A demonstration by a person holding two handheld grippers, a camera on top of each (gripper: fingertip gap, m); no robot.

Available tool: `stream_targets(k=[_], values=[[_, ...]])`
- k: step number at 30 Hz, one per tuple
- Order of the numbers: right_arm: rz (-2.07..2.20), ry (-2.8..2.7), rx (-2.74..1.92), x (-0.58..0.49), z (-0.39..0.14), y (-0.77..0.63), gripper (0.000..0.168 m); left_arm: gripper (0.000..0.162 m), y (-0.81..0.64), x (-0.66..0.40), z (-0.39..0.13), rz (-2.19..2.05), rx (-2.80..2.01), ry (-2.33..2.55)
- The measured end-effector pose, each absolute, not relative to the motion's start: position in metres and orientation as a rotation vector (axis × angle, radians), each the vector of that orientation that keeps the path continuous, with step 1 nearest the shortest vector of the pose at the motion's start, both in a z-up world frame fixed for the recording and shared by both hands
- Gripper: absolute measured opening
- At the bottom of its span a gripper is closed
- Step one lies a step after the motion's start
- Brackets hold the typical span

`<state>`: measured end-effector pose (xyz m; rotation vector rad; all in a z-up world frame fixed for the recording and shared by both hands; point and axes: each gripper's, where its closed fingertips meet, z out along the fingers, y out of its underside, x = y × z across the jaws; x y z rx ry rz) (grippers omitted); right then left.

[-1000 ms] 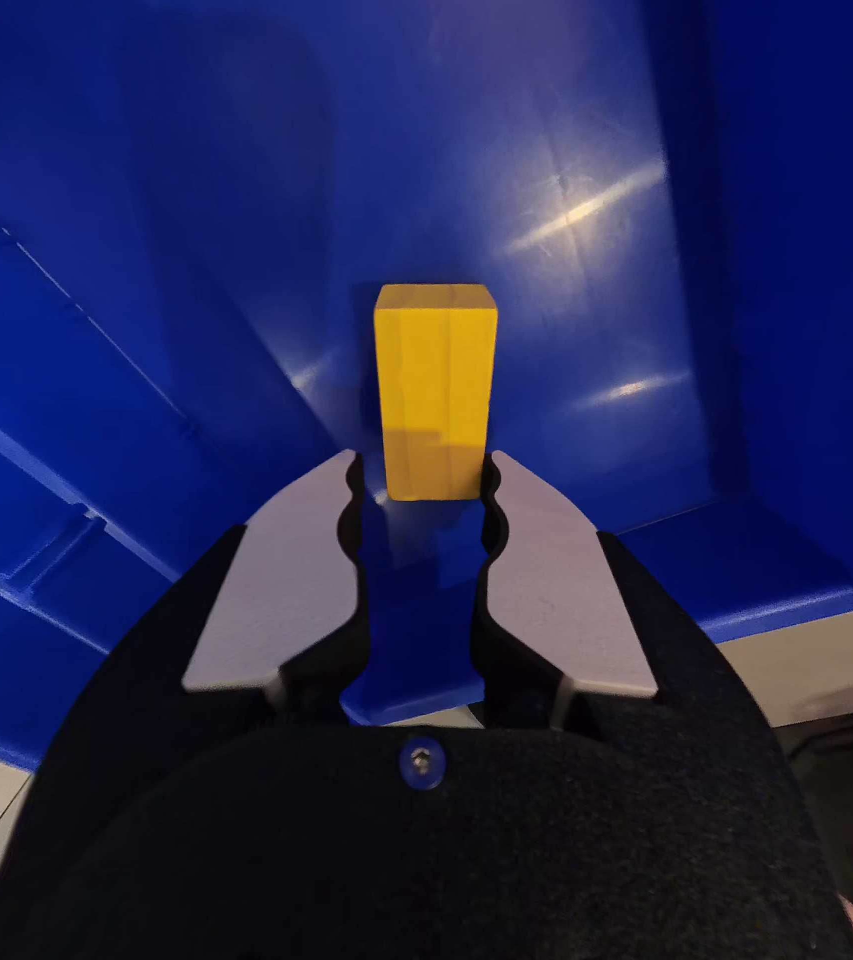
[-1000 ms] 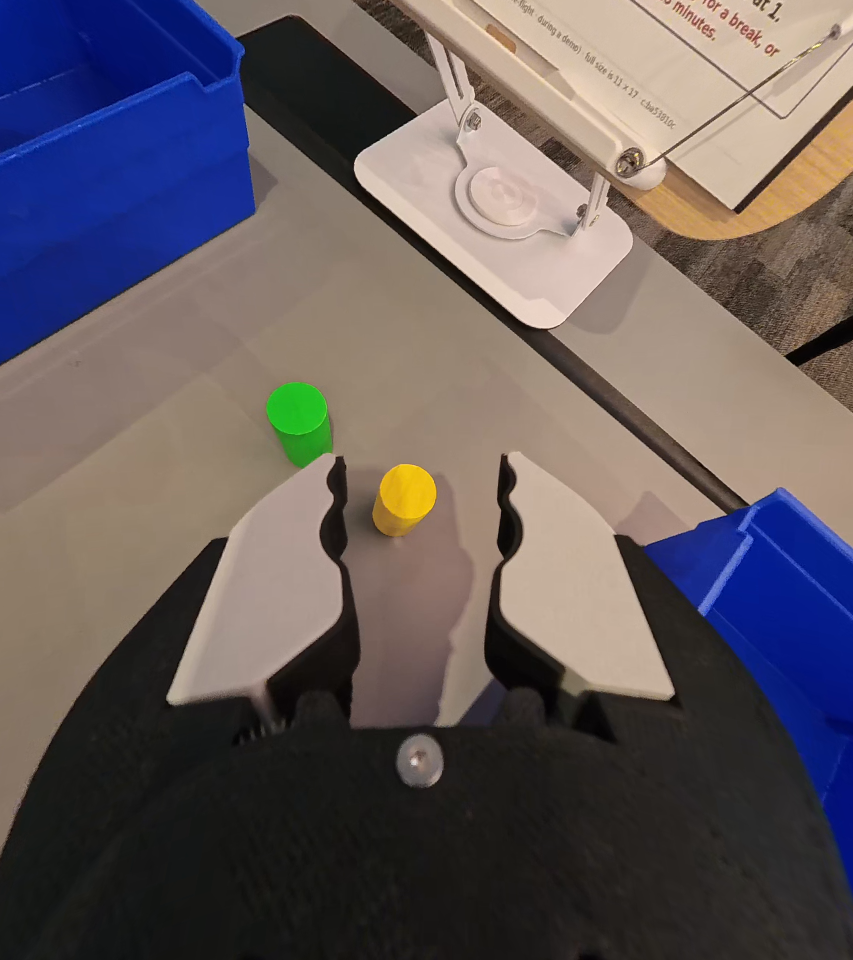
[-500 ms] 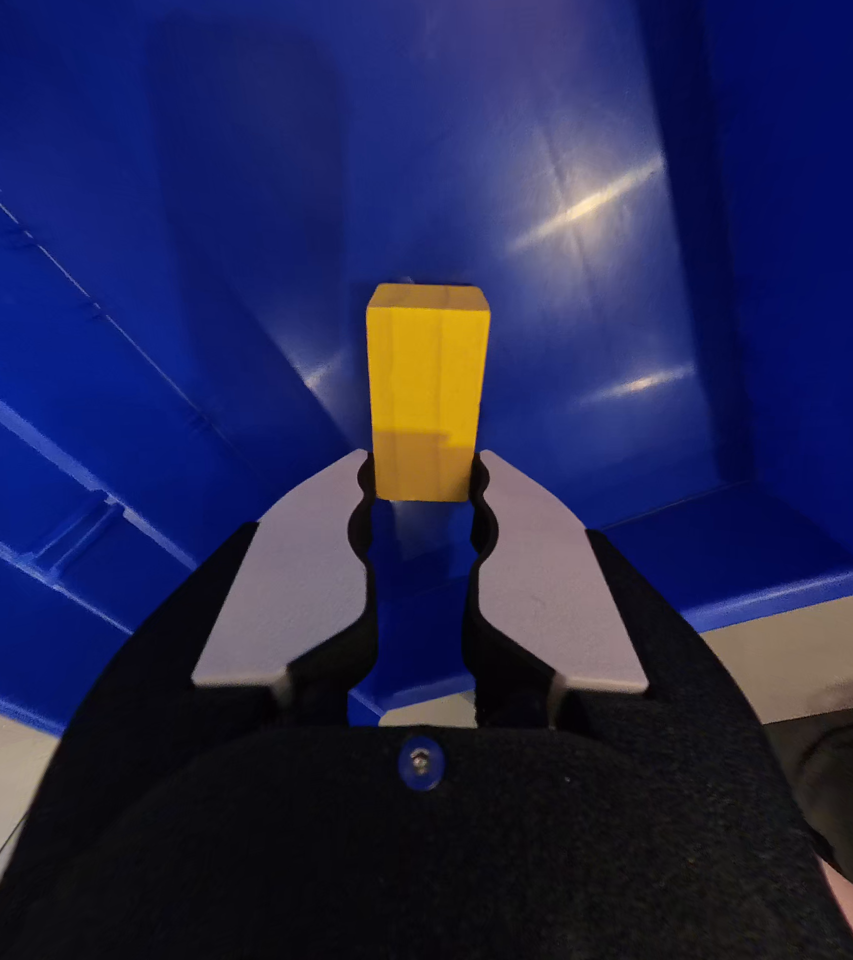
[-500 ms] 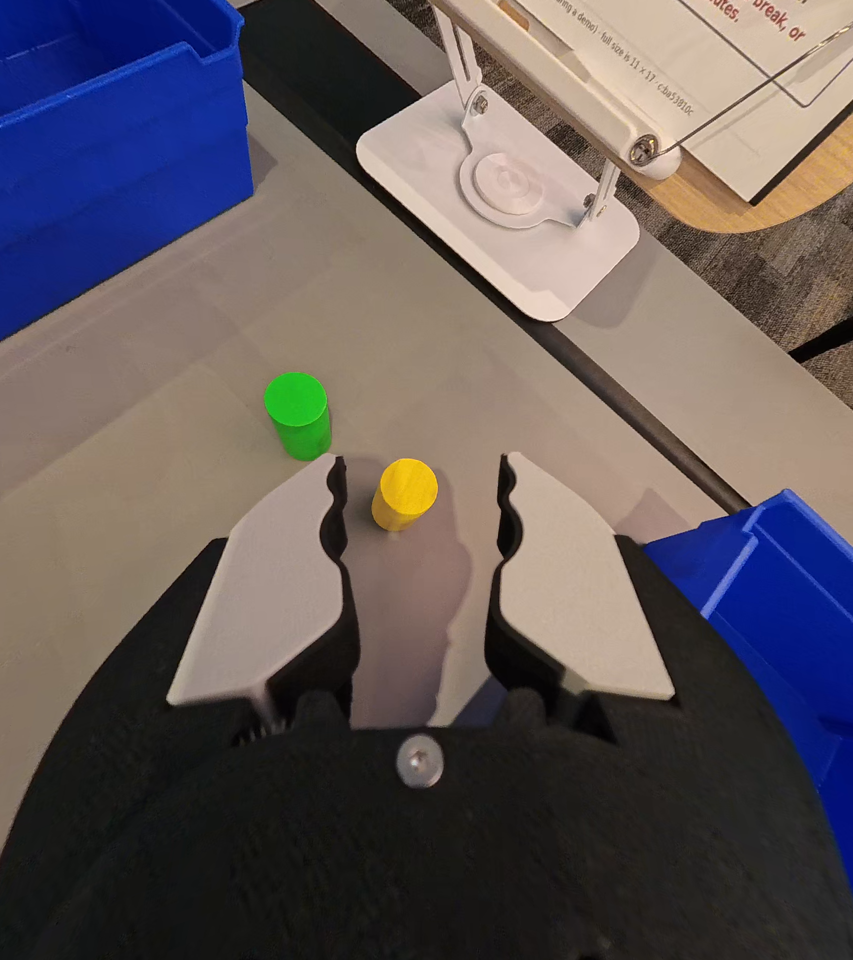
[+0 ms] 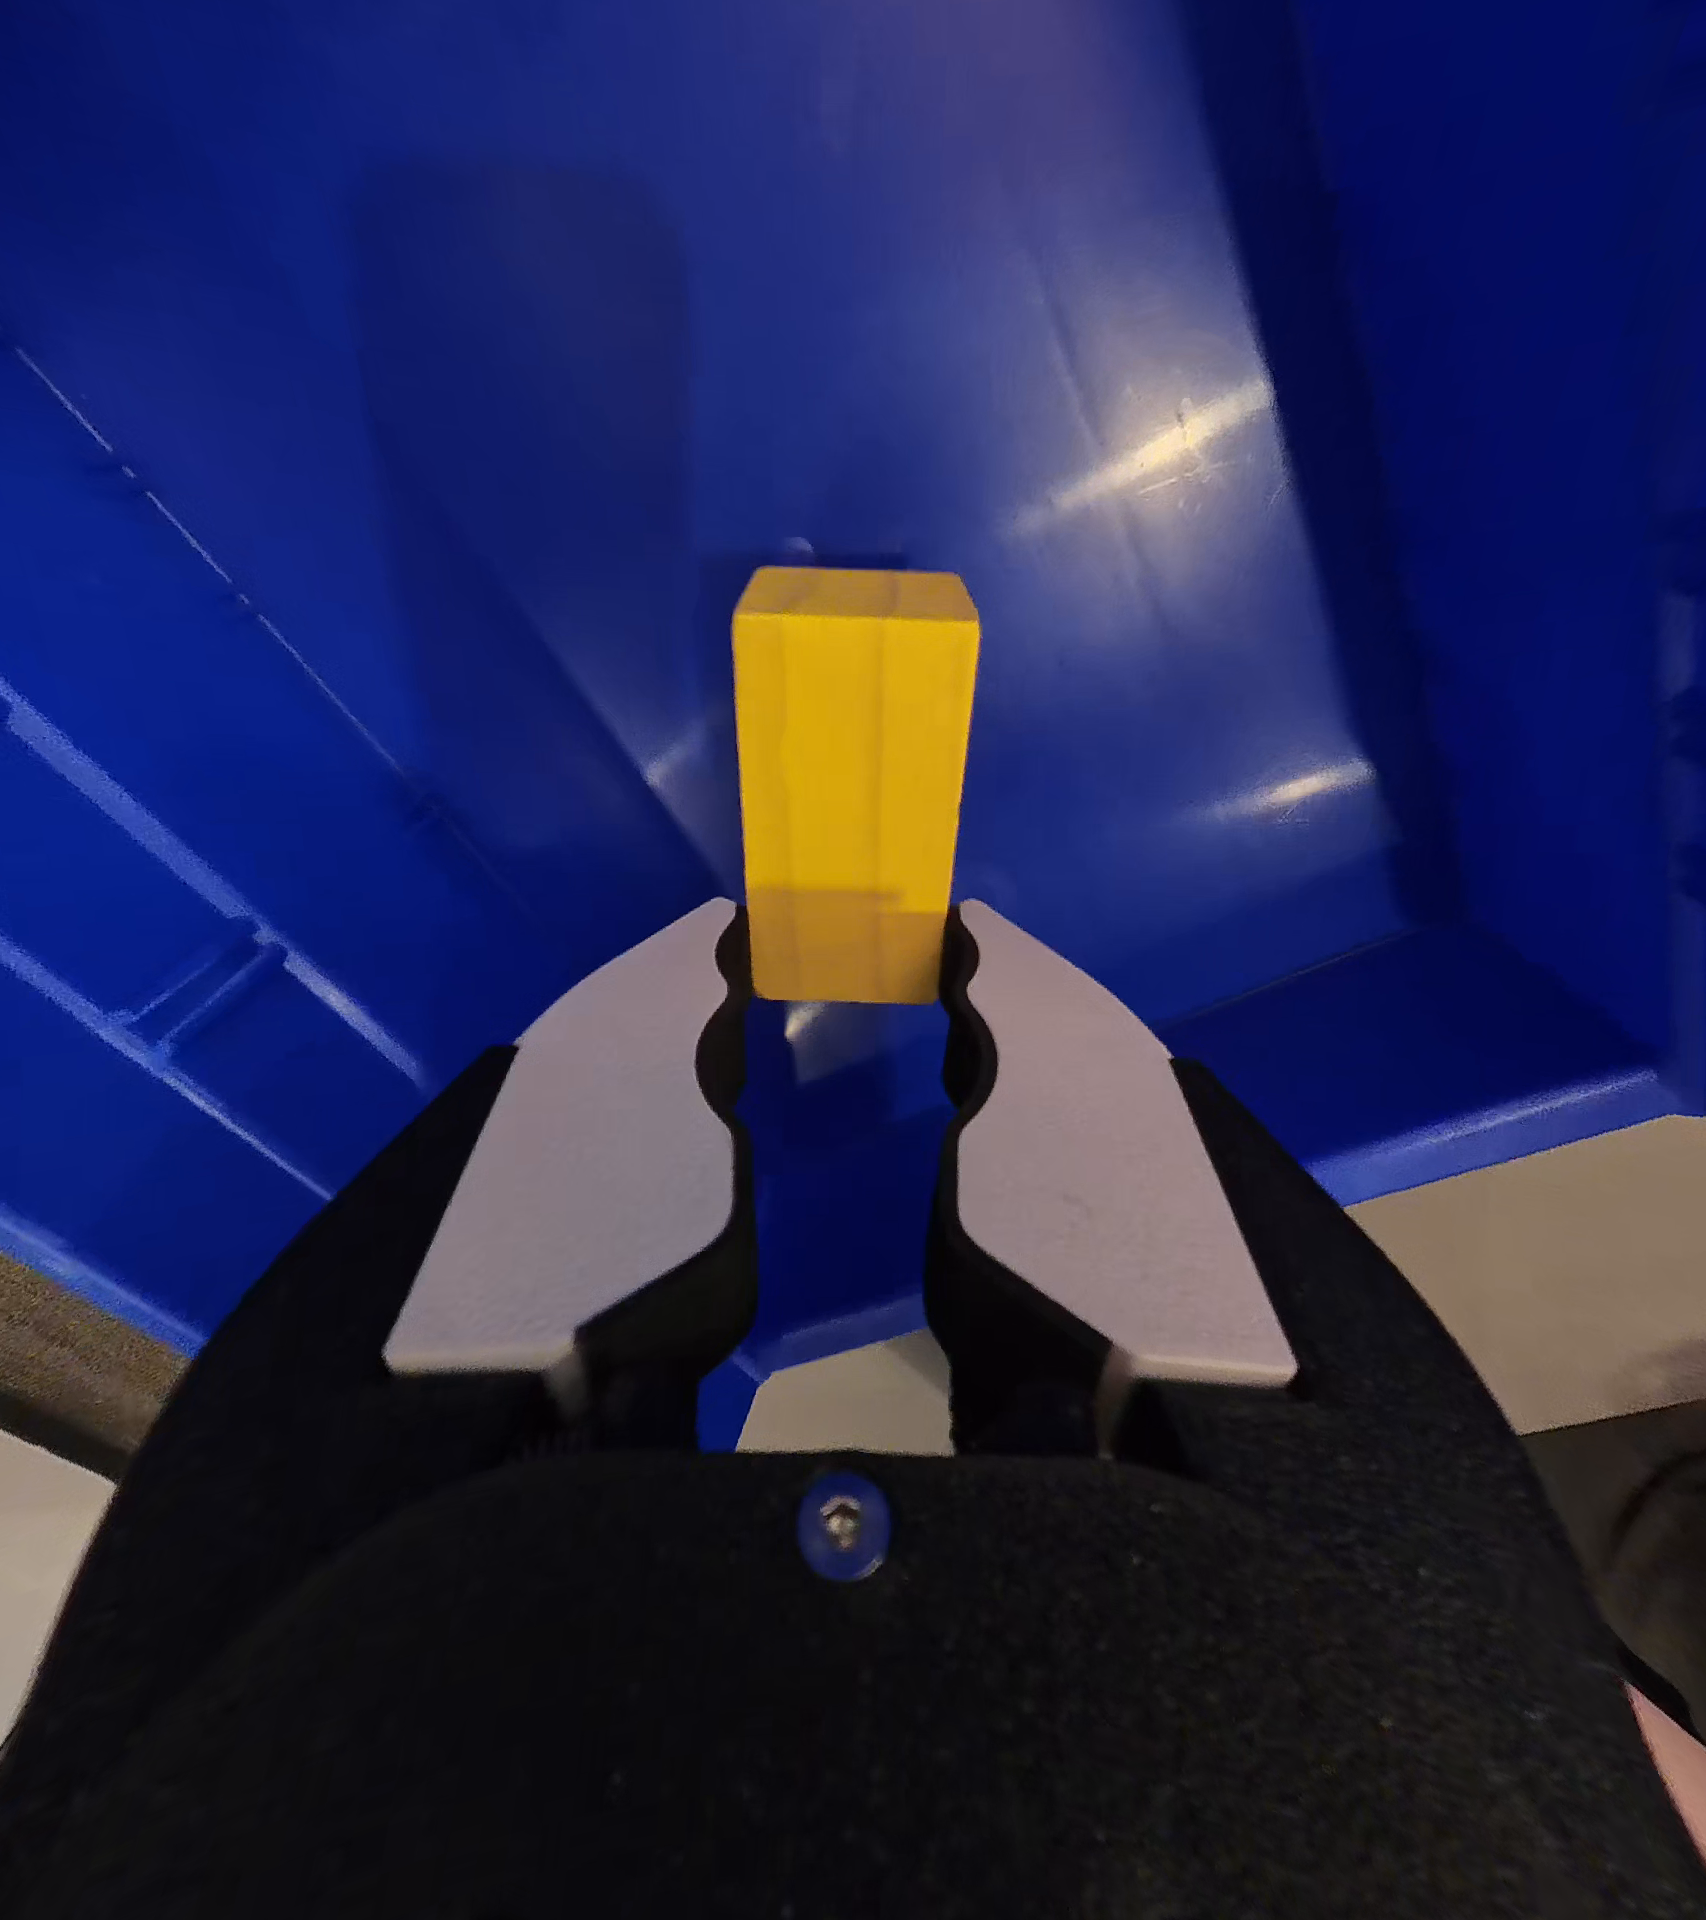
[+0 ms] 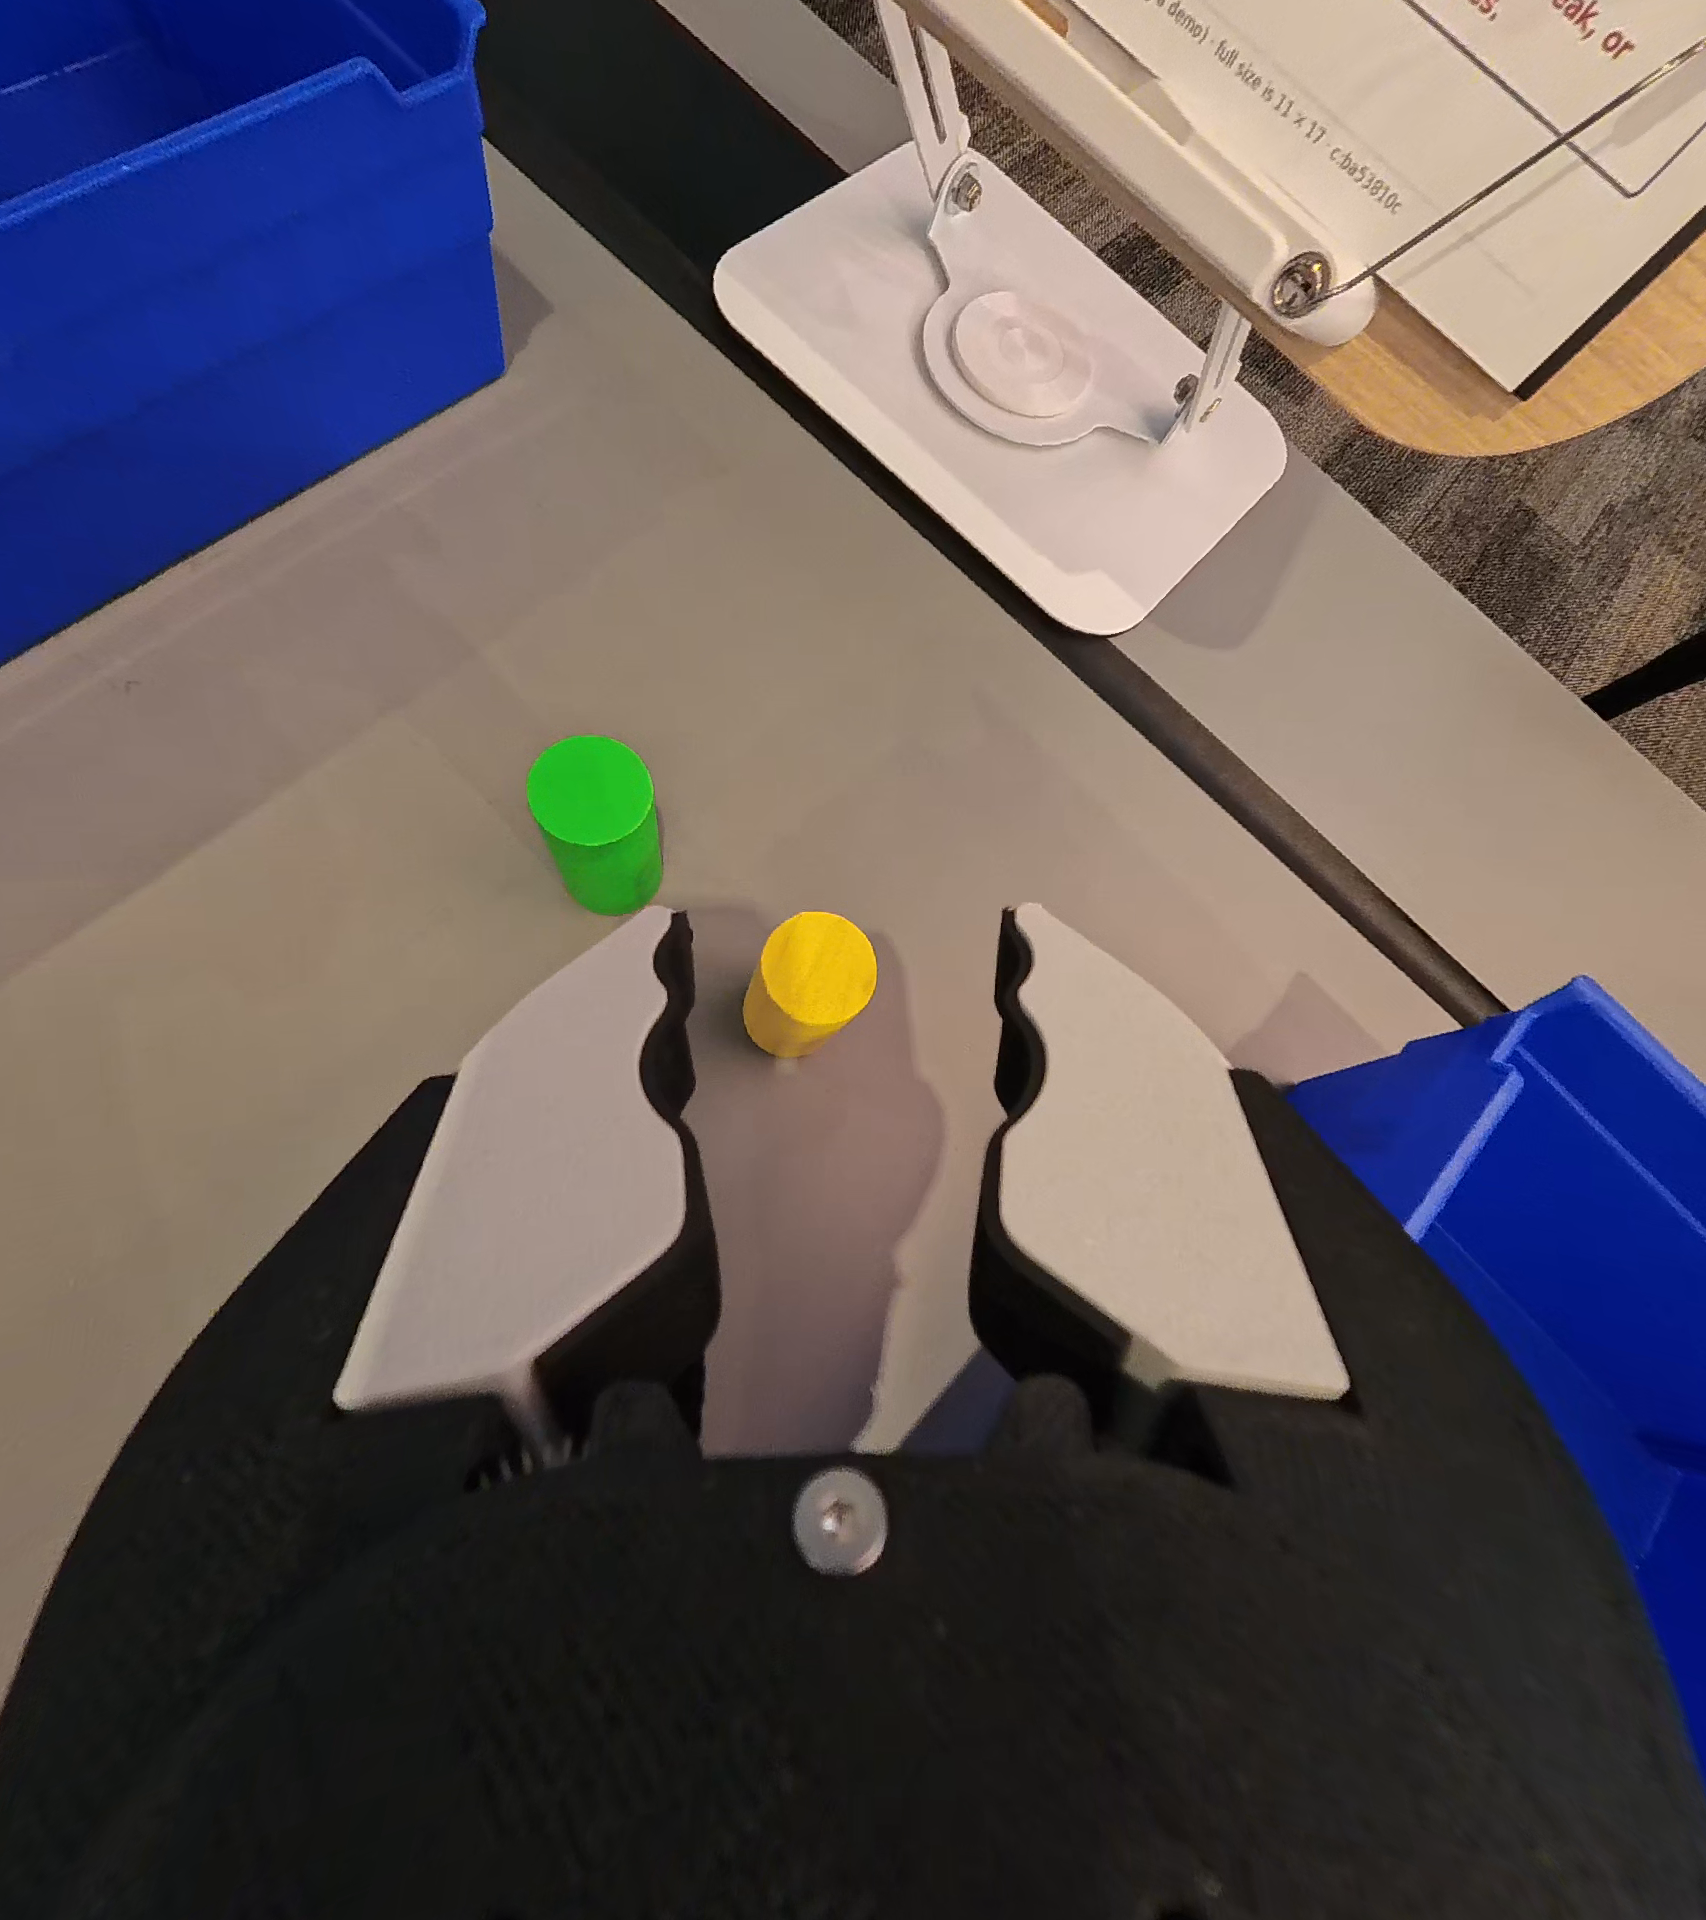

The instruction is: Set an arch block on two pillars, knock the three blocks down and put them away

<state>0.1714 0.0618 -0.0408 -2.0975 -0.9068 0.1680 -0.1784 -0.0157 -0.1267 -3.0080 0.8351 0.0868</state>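
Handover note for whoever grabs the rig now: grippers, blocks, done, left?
Left gripper: shut on the yellow block, over the blue bin.
Right gripper: open, empty, above the yellow cylinder.
Green cylinder stands upright beside it on the grey table, apart.
Done: both pillars stand.
Left: set the block on them, knock down, put all three away.

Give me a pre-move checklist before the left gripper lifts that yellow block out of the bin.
1. Left gripper closed on the yellow block: ok, jaws press its lower sides.
2. Block straight in the jaws: ok, upright, not tilted.
3. Block off the blue bin floor: cannot tell.
4. Pillars standing: ok, green cylinder and yellow cylinder upright, apart.
5. Right gripper free: ok, jaws open, empty, over the yellow cylinder.
6. Pillar gap fits the block: cannot tell.
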Motion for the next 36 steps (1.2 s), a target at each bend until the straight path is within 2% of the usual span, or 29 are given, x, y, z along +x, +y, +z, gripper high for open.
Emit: stream_targets(k=[19,36], values=[[0.160,-0.924,-2.108,0.170,-0.045,0.061,0.058,0.035,-0.019,-0.149,-0.067,0.019,-2.748,0.889],[0.154,-0.942,-2.118,0.169,-0.049,0.060,0.058,0.035,-0.023,-0.134,-0.057,-0.004,-2.684,0.948]])
